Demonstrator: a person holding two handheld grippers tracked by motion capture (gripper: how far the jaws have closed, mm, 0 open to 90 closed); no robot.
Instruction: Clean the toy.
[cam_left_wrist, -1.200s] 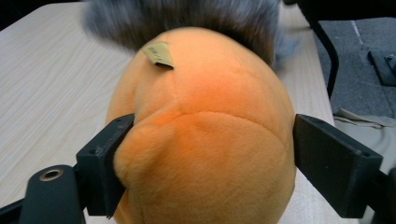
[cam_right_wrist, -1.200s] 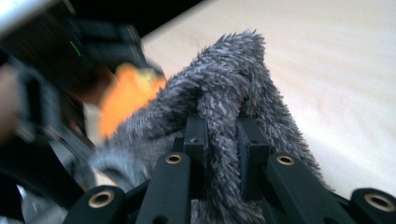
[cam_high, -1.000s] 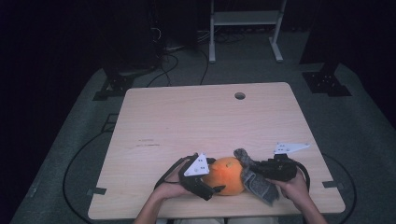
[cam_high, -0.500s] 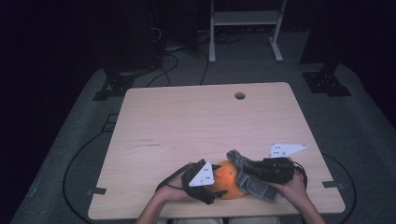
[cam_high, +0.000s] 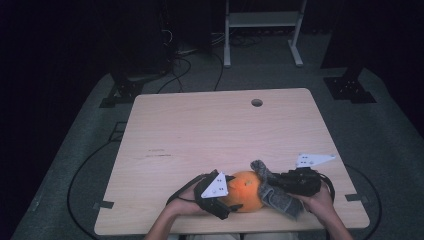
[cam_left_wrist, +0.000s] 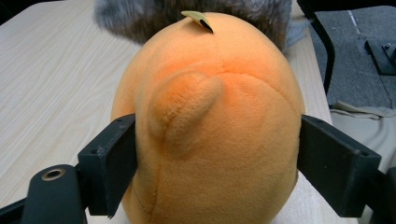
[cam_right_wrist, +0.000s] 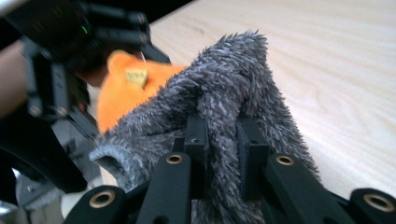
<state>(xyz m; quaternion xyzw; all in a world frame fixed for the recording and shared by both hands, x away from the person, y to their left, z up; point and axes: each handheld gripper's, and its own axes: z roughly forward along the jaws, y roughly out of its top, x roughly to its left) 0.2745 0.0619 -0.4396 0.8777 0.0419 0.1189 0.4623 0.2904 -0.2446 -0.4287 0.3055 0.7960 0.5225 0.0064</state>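
An orange plush toy sits near the table's front edge. My left gripper comes at it from the left. In the left gripper view its two black jaws touch the toy's flanks; they have just been opening a little with the toy still between them. My right gripper is shut on a grey fuzzy fabric piece, which leans against the toy's right side. In the right gripper view the fabric is pinched between the pads, with the toy behind it.
The wooden table has a round hole near its far edge. Behind it stand a white metal frame and dark stands, and cables lie on the grey floor. Both hands work close to the front edge.
The free end of the grey fabric has shifted slightly over the toy's top. The left gripper has turned a little around the toy. Both hands stay in about the same place.
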